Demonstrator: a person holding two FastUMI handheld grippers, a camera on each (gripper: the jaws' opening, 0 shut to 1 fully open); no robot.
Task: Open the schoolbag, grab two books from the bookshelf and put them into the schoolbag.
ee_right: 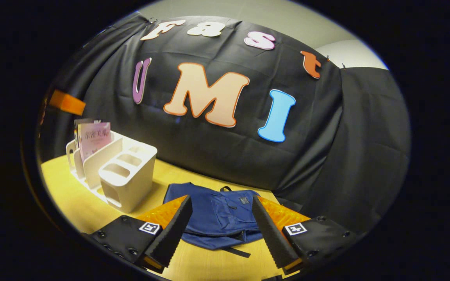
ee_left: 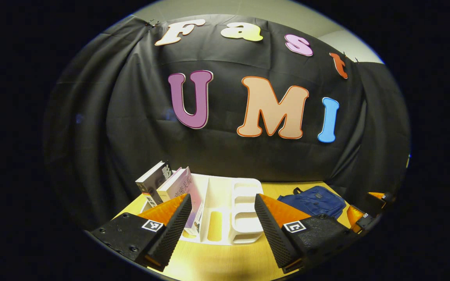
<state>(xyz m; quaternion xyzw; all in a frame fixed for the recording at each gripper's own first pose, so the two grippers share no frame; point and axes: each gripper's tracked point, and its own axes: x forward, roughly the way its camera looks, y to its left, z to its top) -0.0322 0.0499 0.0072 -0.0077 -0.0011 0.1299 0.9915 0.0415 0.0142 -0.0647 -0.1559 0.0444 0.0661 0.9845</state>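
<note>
Left gripper (ee_left: pixel 223 230) is held above the near edge of the wooden table (ee_left: pixel 217 265), fingers spread wide, nothing between them. Straight ahead, framed by the fingers, the white bookshelf (ee_left: pixel 225 210) is seen standing on the table. Two books are leaned in its left compartment: a pink-covered book (ee_left: pixel 182 187) in front, and a dark-and-white book (ee_left: pixel 155 182) just behind it, both tilted. The blue schoolbag (ee_left: pixel 313 201) is seen lying flat to the right of the bookshelf, apart from it, past the gripper's right finger.

Right gripper (ee_right: pixel 222 230) is held low over the table (ee_right: pixel 68 195), fingers likewise wide apart and empty. The schoolbag (ee_right: pixel 217 214) is seen directly ahead, between and just beyond the fingertips, lying flat, not touched; whether its zip is open cannot be told. The bookshelf (ee_right: pixel 127 183) is seen left of the bag, with the pink-covered book (ee_right: pixel 94 138) upright in its far end.
</note>
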